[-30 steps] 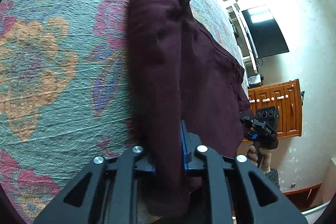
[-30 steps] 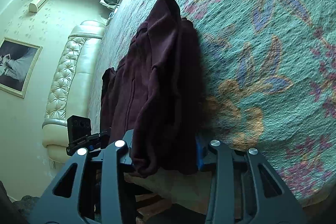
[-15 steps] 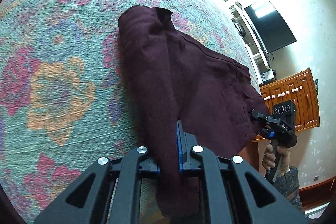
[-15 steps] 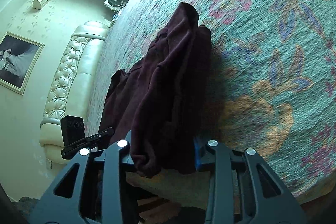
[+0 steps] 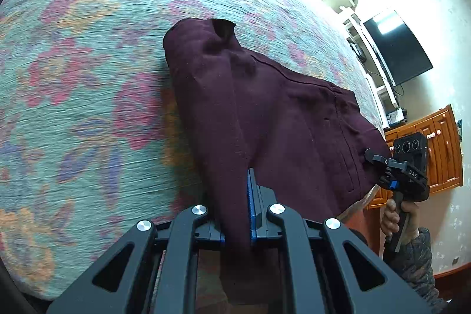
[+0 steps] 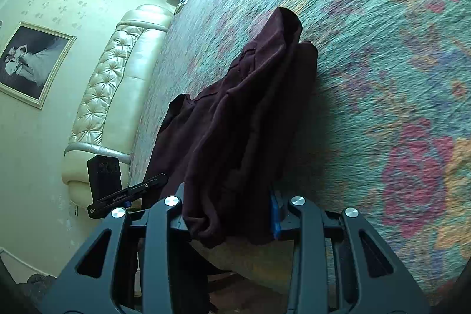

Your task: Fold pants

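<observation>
Since a second ago both grippers have drawn the maroon pants [image 5: 265,114] back over the floral bedspread [image 5: 88,78]. Left gripper [image 5: 237,228] pinches a thin fold; right gripper [image 6: 229,219] clamps what seems a thicker bunch at the bed's edge.

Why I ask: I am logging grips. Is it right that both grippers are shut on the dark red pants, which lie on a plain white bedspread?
Not quite. Both grips are as you say: the left gripper and the right gripper are each shut on the pants. But the bedspread is not plain white; it is teal with pink and orange flowers, as the left wrist view shows.
</observation>
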